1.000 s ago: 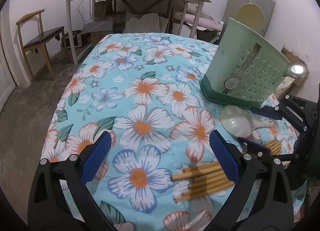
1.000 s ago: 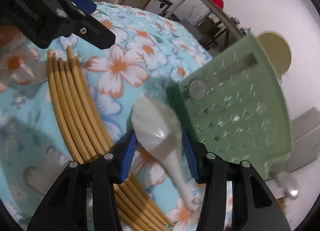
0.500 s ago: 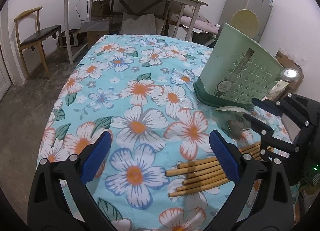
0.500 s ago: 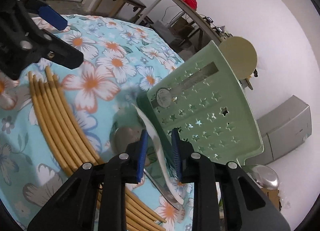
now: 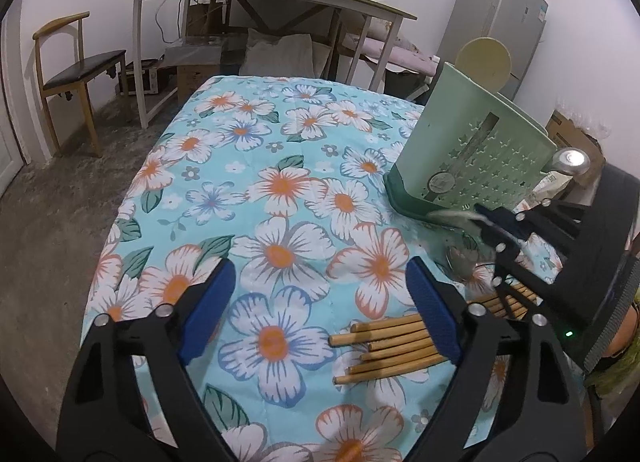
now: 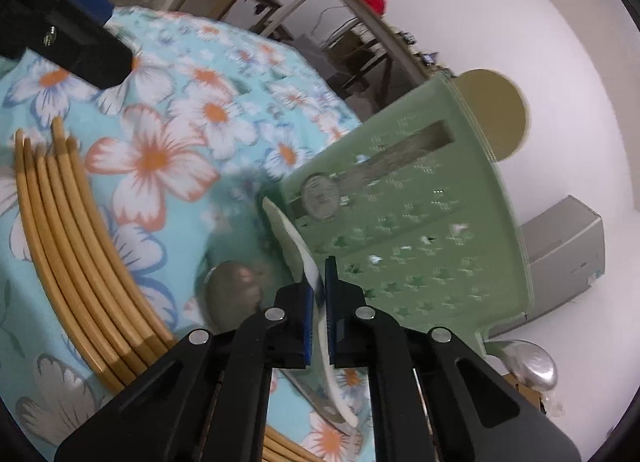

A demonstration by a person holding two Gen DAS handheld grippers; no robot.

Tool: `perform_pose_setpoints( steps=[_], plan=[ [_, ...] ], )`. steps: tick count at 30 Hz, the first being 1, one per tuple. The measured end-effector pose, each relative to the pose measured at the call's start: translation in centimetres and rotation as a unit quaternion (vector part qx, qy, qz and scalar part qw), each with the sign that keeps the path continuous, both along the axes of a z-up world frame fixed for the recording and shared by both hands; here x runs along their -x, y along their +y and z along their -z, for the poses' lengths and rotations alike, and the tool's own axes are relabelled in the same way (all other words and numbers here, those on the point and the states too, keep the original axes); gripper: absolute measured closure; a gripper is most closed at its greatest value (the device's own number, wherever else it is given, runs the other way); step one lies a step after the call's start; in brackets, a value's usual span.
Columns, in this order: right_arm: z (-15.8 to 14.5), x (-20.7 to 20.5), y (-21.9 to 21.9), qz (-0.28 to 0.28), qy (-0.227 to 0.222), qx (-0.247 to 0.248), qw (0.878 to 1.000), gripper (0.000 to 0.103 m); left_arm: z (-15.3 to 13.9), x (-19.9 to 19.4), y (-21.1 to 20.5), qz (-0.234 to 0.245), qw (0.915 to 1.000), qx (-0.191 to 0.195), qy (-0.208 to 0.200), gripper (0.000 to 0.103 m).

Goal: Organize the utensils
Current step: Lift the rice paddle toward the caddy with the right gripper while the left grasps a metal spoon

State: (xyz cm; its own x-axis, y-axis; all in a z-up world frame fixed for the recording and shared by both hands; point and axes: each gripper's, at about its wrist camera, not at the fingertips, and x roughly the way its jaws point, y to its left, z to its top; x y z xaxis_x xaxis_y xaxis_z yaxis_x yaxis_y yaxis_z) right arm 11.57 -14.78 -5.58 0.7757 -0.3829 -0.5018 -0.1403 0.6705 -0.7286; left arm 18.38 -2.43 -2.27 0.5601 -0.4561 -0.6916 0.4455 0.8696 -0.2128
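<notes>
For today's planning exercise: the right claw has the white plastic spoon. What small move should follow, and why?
Probably lift the white plastic rice spoon and carry it up to the open top of the perforated green plastic utensil holder. The right claw is already shut on the spoon, turned on edge above the floral cloth, right beside the holder.

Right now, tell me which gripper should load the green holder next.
Right. The right gripper is shut on the white spoon, close beside the green holder. The left gripper hangs open and empty near the chopsticks.
</notes>
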Motion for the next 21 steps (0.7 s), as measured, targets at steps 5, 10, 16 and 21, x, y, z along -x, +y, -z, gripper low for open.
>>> perform_pose_setpoints(
  steps=[5,10,16,21],
  plan=[
    [-2.1,1.8,-0.4,0.004,-0.044,-0.01,0.999,0.1,-0.7,0.1,-0.1,0.002,1.0,0.007,-0.001,0.029],
    [-4.2,3.9,-1.2,0.023,-0.083,-0.041,0.995,0.1,-1.6,0.4,-0.6,0.016,0.9996,0.022,-0.007,0.034],
    [-6.7,5.9,-4.0,0.082,-0.131,-0.134,0.979,0.1,-2.1,0.3,-1.8,0.043,0.998,0.046,0.006,0.047],
    [-7.8,7.7,-7.9,0.146,-0.155,-0.23,0.949,0.1,-2.3,-0.2,-3.1,0.07,0.9937,0.082,0.031,0.055]
  ],
)
